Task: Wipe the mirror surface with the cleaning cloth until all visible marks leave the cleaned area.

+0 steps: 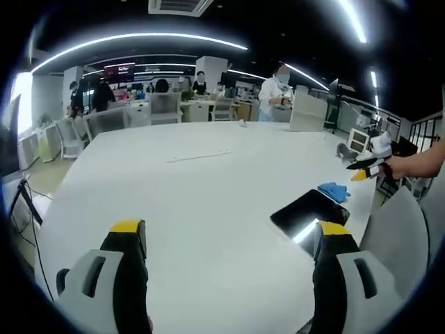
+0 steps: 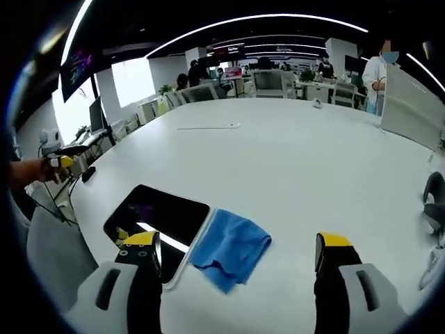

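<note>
A dark rectangular mirror (image 1: 309, 212) lies flat near the edge of the white table (image 1: 208, 188), reflecting a ceiling light. A crumpled blue cleaning cloth (image 1: 334, 190) rests just beyond it. My left gripper (image 1: 229, 229) is open above bare tabletop, the mirror by its right jaw. In the right gripper view the mirror (image 2: 156, 216) lies by the left jaw, and the cloth (image 2: 231, 247) touches its edge. My right gripper (image 2: 236, 240) is open over the cloth, holding nothing. Each gripper appears in the other's view, held in a hand: right gripper (image 1: 365, 169), left gripper (image 2: 59, 161).
A thin white strip (image 1: 198, 156) lies farther out on the table. A grey chair back (image 1: 396, 236) stands at the table's edge near the mirror. A dark object (image 2: 434, 198) sits at the right edge. People and office desks (image 1: 174, 108) fill the background.
</note>
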